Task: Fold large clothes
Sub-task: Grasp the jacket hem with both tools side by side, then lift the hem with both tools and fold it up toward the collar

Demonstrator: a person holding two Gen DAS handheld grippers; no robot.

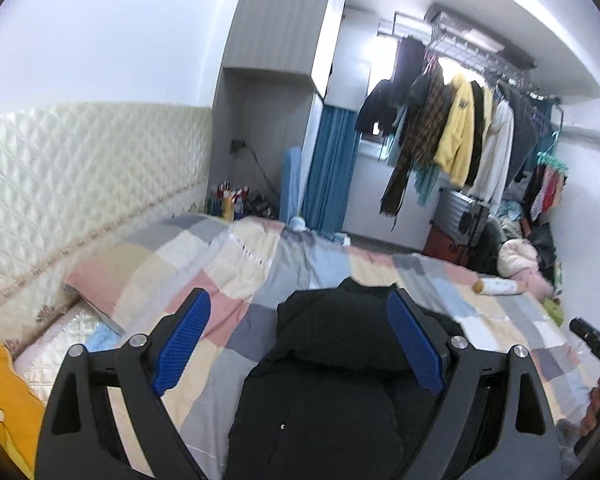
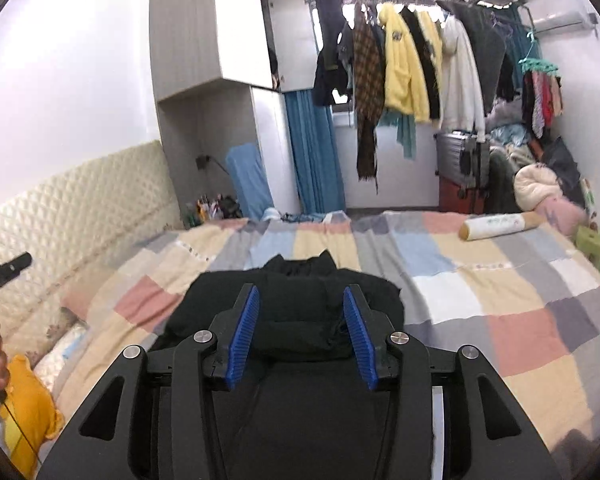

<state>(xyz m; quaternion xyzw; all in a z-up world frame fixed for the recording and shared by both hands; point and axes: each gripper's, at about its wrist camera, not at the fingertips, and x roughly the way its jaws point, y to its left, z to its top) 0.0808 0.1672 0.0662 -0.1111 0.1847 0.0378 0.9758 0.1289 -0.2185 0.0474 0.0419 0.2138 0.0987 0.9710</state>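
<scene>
A black padded jacket (image 1: 332,368) lies folded in a compact bundle on the patchwork bed quilt (image 1: 236,272), collar pointing away from me. My left gripper (image 1: 300,312) is open and held above the jacket, its blue pads (image 1: 184,340) wide apart with nothing between them. In the right wrist view the same jacket (image 2: 296,312) lies on the quilt (image 2: 480,280). My right gripper (image 2: 302,300) is open above it, its blue pads (image 2: 244,336) apart and empty. The right gripper's tip (image 1: 592,340) shows at the left view's right edge.
A padded cream headboard (image 2: 60,216) runs along the left. A rolled cream bolster (image 2: 496,226) lies on the quilt's far right. A yellow cushion (image 2: 24,412) sits at the near left. Clothes hang on a rack (image 2: 420,64) beyond the bed, with a wardrobe (image 2: 212,60) behind.
</scene>
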